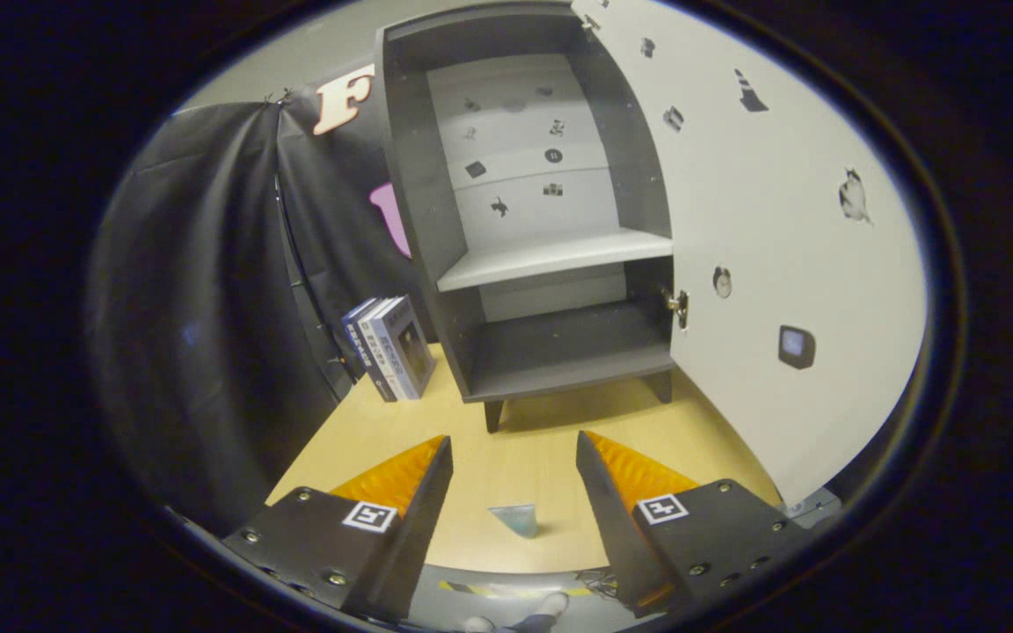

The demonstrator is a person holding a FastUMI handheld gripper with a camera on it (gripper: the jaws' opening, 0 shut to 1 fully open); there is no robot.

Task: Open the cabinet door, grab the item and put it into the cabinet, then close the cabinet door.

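Gripper view: my gripper (513, 457) stands wide open, its two fingers (426, 479) spread apart with nothing held between them. Below and between the fingers a small pale blue-grey item (515, 519) lies on the light wooden table (533, 440), near its front edge and clear of both fingers; I cannot tell what the item is.

Beyond the fingers stands the cabinet (419, 202), dark-sided, on short legs, with a pale back panel bearing small dark stickers. Its door (788, 264) is swung fully open to the right; the inner face is pale, also marked with stickers, and a brass-coloured hinge (677, 305) shows at its lower inner edge. One pale shelf (550, 257) divides the interior into an upper and a lower compartment; both compartments are bare.

To the left of the cabinet, a few books (388, 347) stand upright together on the table, near the black cloth wall (207, 308).
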